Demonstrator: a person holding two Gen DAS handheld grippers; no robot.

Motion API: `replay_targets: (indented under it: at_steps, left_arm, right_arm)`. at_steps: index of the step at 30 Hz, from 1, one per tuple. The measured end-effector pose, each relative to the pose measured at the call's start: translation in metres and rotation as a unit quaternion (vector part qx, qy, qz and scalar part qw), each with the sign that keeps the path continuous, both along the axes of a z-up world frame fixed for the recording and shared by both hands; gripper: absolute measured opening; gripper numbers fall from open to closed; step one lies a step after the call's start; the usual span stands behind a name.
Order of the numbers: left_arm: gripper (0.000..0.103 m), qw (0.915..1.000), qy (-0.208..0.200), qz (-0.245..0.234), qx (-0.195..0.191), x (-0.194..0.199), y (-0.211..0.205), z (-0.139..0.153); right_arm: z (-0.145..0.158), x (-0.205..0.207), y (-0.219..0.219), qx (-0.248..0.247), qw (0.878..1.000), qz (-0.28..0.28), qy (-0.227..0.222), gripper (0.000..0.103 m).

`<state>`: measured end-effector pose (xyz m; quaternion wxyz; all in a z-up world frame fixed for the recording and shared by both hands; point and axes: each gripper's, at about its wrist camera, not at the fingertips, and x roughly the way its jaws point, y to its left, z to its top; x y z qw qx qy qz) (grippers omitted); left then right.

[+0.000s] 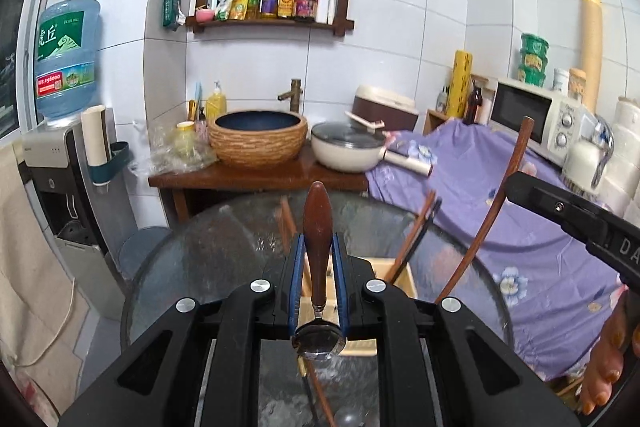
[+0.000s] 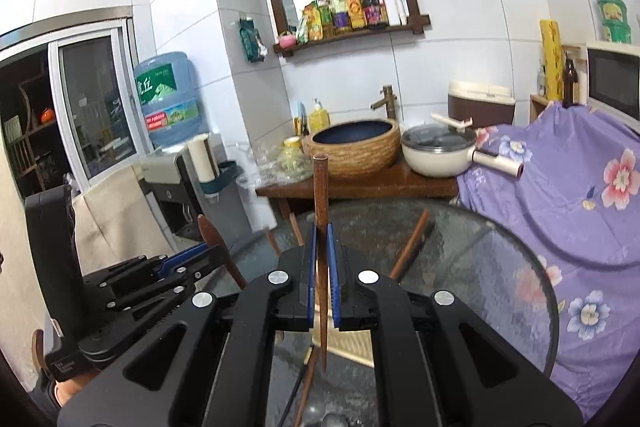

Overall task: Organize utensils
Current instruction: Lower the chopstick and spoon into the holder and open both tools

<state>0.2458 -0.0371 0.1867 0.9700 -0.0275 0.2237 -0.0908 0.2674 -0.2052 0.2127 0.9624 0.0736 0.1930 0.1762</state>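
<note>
left gripper (image 1: 319, 283) clamping wooden-handled spoon (image 1: 317, 227), glass table (image 1: 224, 251)

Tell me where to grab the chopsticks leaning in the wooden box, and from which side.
Grip the chopsticks on the upper shafts that stick out above the wooden box, coming from above and closing across them. They lean up and away toward the far right, so the tops are free while the lower ends sit hidden inside the box.

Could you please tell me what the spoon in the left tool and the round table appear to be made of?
Spoon: the handle looks like varnished reddish-brown wood; the bowl looks like polished metal, grey and mirror-like. Round table: apparently textured glass, translucent, with the floor dimly visible through it.
</note>
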Motion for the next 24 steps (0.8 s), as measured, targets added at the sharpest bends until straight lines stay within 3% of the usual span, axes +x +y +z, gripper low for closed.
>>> replay_targets:
  at_steps: [5,12,17,24]
  left_arm:
    - [0.014,0.9998,-0.006,0.012,-0.016,0.022,-0.003,0.016]
    - [0.014,0.9988,-0.01,0.023,-0.041,0.05,-0.009,0.016]
    - [0.014,0.9989,-0.019,0.029,-0.031,0.06,-0.018,-0.003]
    - [0.014,0.9996,0.003,0.024,-0.014,0.069,-0.024,-0.042]
  right_arm:
    - [0.026,0.014,0.0,0.001,1.0,-0.023,-0.018,0.006]
    - [0.033,0.039,-0.001,0.005,0.998,-0.054,-0.035,0.006]
    - [0.014,0.056,0.002,0.001,0.997,-0.067,-0.037,0.006]
    - [-0.029,0.069,0.002,-0.002,0.997,-0.072,-0.01,0.006]
